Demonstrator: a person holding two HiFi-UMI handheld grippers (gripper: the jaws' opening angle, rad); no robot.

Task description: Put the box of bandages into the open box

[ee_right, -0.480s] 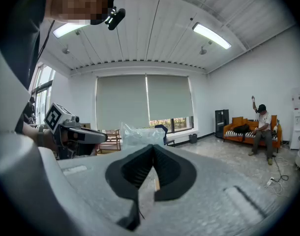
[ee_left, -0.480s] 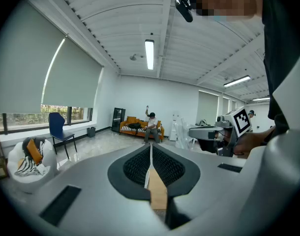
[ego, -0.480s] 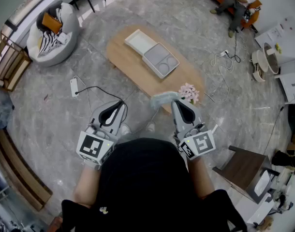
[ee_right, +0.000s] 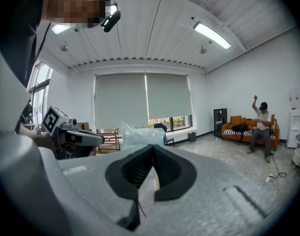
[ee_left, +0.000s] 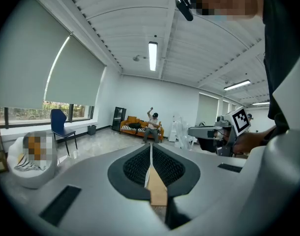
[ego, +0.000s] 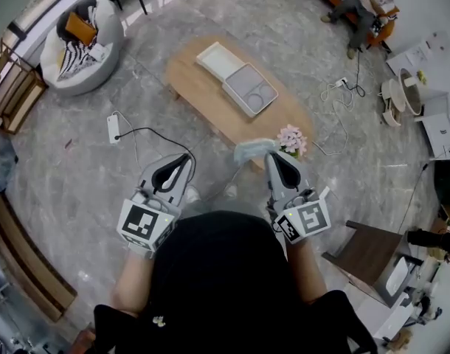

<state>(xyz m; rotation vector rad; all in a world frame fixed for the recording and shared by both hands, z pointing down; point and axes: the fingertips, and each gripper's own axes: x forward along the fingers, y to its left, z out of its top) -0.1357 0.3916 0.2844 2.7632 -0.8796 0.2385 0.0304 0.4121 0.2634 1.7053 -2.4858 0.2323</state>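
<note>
- Left gripper (ee_left: 151,149) is pressing its jaws together, empty; right gripper (ee_right: 152,149) is pinching the plastic-wrapped bandage packet (ee_right: 139,134), sitting at 12 o'clock of its tips.
- Packet is probably handling light, crinkly and slippery; gripping deeper than the film edge is looking safer.

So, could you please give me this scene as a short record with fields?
Left gripper: shut, nothing between its jaws
Right gripper: shut on the plastic-wrapped pack, at the near edge of the wooden table
Open box: grey tray on the wooden table, white lid beside it
Flowers: pink, on the table's near end, close to the right gripper
Task state: pack not yet in the open box
</note>
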